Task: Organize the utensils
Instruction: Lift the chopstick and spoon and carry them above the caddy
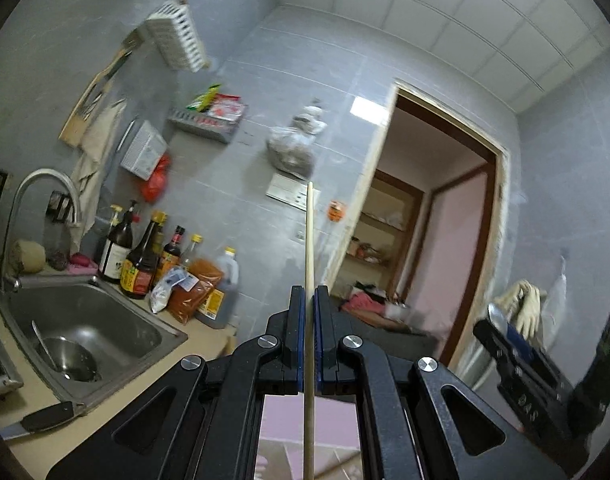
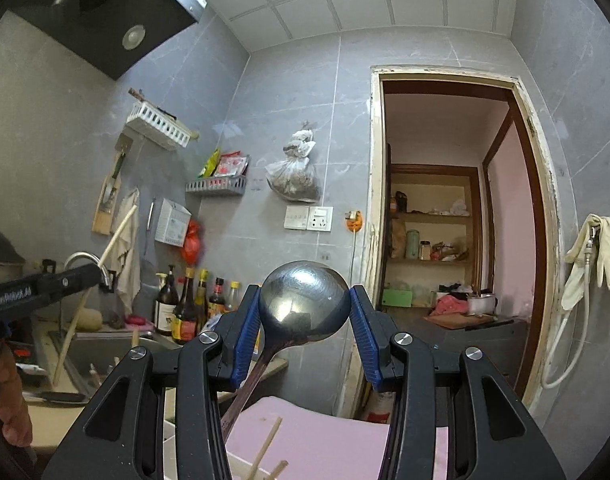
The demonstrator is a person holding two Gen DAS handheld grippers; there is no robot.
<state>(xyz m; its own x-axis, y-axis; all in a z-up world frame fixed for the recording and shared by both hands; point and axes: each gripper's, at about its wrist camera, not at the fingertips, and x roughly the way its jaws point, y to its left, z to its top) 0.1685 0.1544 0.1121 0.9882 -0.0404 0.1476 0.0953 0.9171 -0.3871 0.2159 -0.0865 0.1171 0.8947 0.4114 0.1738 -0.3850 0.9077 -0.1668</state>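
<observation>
The left gripper (image 1: 309, 300) pinches a thin, light wooden chopstick (image 1: 309, 240). The right gripper (image 2: 305, 304) hugs a smooth, slippery metal spoon (image 2: 301, 304) by its bowl.

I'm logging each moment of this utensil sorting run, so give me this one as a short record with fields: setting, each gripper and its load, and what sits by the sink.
setting: grey-tiled kitchen with an open doorway
left gripper: shut on a wooden chopstick, which sticks out past the fingertips
right gripper: shut on the bowl of a metal spoon, handle running back toward the camera
sink: holds a metal bowl
beside the sink: sauce bottles
wall: white utensil rack
</observation>
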